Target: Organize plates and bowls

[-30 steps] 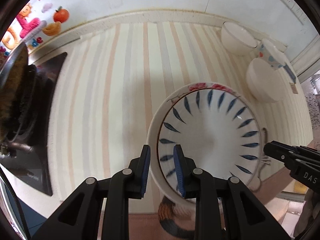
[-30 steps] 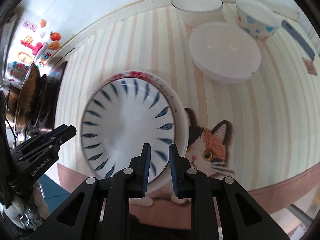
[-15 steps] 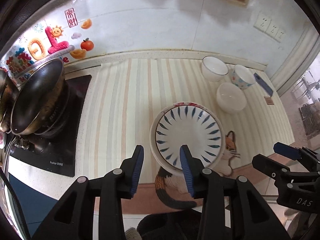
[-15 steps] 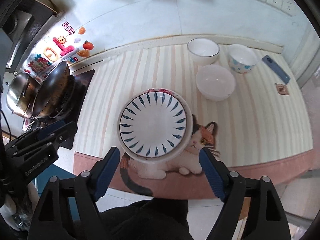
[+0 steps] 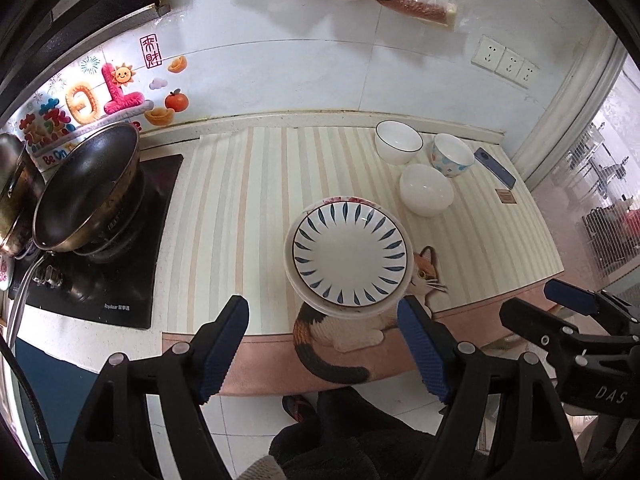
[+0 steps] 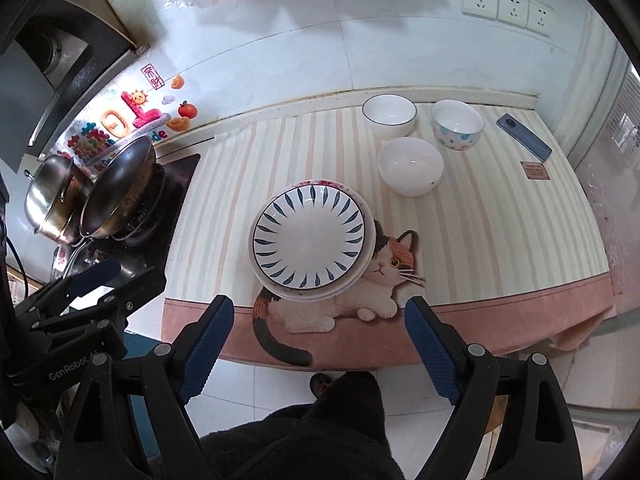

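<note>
Striped bench cloth (image 6: pixel 500 232) carries the blue-leaf plate (image 6: pixel 310 242) stacked on other plates near its front edge, three bowls (image 6: pixel 410 164) behind; left gripper (image 5: pixel 322 354) and right gripper (image 6: pixel 320 346) both hang wide open, empty, short of the bench

Home kitchen: stove (image 5: pixel 120 248) with wok (image 5: pixel 86 188), tiled wall, wall sockets (image 6: pixel 508 2).

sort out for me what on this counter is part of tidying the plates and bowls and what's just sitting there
Part of the job:
blue-leaf plate, topmost of the plate stack
white bowl with dark rim
dotted bowl
plain white bowl

Just lying about:
phone
wok and steel pot on the stove
cat mat
wall stickers
</note>
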Tool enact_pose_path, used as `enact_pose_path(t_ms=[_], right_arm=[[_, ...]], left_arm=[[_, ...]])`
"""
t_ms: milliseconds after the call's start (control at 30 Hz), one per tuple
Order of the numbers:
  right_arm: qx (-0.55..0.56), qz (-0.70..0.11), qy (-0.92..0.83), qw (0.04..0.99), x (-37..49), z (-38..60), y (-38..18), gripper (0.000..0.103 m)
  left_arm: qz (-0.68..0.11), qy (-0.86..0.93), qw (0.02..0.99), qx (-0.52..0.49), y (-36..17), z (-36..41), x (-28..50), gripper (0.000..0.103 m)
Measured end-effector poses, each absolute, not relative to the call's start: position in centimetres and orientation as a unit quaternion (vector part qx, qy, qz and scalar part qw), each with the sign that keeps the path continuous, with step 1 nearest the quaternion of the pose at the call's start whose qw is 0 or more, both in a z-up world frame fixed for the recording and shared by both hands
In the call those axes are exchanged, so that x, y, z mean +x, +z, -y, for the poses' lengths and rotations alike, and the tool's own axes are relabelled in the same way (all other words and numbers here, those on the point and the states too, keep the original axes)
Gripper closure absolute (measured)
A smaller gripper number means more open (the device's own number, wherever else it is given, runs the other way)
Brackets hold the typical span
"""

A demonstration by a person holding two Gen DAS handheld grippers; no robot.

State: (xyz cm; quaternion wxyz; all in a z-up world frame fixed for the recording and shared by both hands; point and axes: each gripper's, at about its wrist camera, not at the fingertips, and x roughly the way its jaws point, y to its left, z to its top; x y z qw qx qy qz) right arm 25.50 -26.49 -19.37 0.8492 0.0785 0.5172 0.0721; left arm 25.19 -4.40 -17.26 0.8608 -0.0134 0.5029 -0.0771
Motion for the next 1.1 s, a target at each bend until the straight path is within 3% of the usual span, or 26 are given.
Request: enact_pose_path(t_ms=[333, 633, 800, 867, 967, 1100], right_arm=[[0.156, -0.521, 0.095, 0.834, 30.0, 33.2, -21.5, 0.013], [0.18, -0.552, 0.08, 0.81, 41.1, 43.1, -27.6, 0.013], [0.194, -0.593, 0.115, 0.773, 48.6, 46.5, -33.1, 0.014], [0.208, -0.613, 0.135, 0.75, 51.4, 47.1, -35.7, 0.027], [0.203, -0.631, 0.144, 0.735, 54.5, 47.4, -38.7, 0.037], [0.193, -0.647, 0.155, 0.721, 57.4, 46.8, -41.5, 0.055]], left_arm=[[-0.486, -0.062, 0.871, -0.017, -18.0, 7.9, 28.1, 0.027], [-0.52, -0.065, 0.851, -0.029, -22.4, 15.6, 38.7, 0.027], [-0.555, -0.053, 0.829, -0.045, -26.5, 19.3, 45.1, 0.047], [-0.575, -0.047, 0.815, -0.058, -28.7, 20.4, 47.6, 0.047], [-0.601, -0.035, 0.795, -0.07, -31.9, 21.5, 50.5, 0.048], [-0.632, -0.034, 0.77, -0.082, -35.5, 22.6, 52.7, 0.073]])
